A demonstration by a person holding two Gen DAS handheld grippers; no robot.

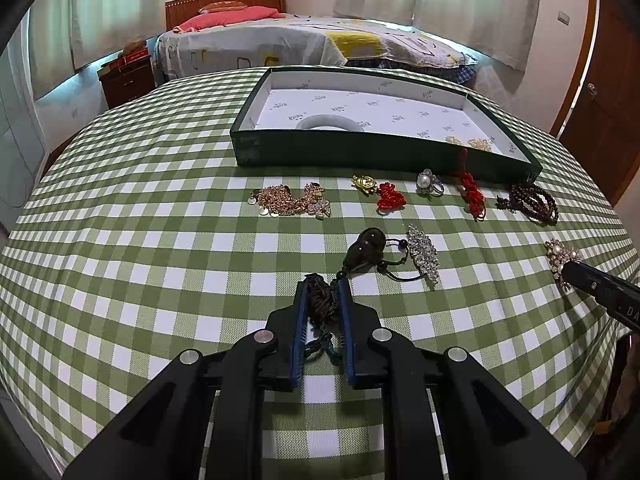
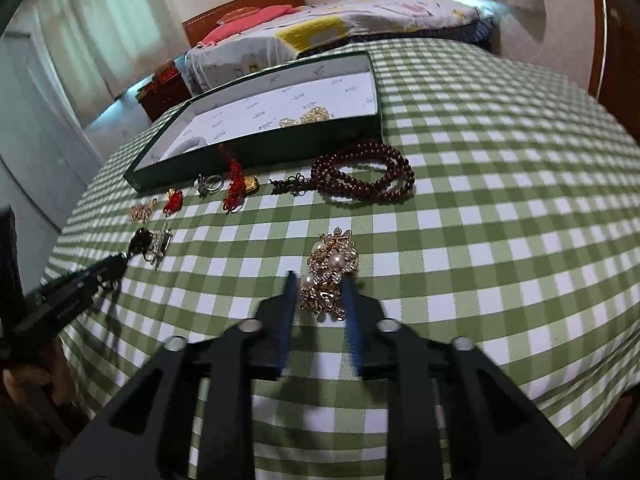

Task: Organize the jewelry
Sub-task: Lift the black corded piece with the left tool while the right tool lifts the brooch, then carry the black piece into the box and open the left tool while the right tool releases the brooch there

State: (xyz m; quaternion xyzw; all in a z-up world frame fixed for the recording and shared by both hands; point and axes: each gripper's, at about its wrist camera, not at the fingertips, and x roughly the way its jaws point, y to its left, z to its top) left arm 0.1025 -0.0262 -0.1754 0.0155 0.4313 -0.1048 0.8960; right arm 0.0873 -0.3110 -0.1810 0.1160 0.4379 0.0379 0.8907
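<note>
Left gripper [image 1: 323,286]: jaws drawn narrow and clamped on the brown tassel [image 1: 322,304] of a dark pendant [image 1: 366,250]; the pendant's dark stone is seen lying on the cloth just past the fingertips
Right gripper [image 2: 320,280]: jaws partly apart, with the gold pearl brooch [image 2: 330,272] set between the two blue pads; whether the pads press on it cannot be told
Table: covered by a green and white checked cloth [image 1: 140,220]
Box [image 1: 360,152]: a shallow dark green tray with white lining, placed at the far side of the table; a pale bangle [image 1: 330,122] and a small heap of gold beads [image 1: 478,144] are seen inside it
Row in front of the box: gold chain pile [image 1: 292,200], gold charm with red knot [image 1: 380,192], pearl ring [image 1: 429,184], red knotted cord [image 1: 470,186] leaning against the box wall, dark red bead string [image 2: 364,172]
Crystal brooch [image 1: 423,254]: laid just beside the pendant, on the side toward the right gripper
Background: a bed [image 1: 300,40] and curtains are seen behind the table
</note>
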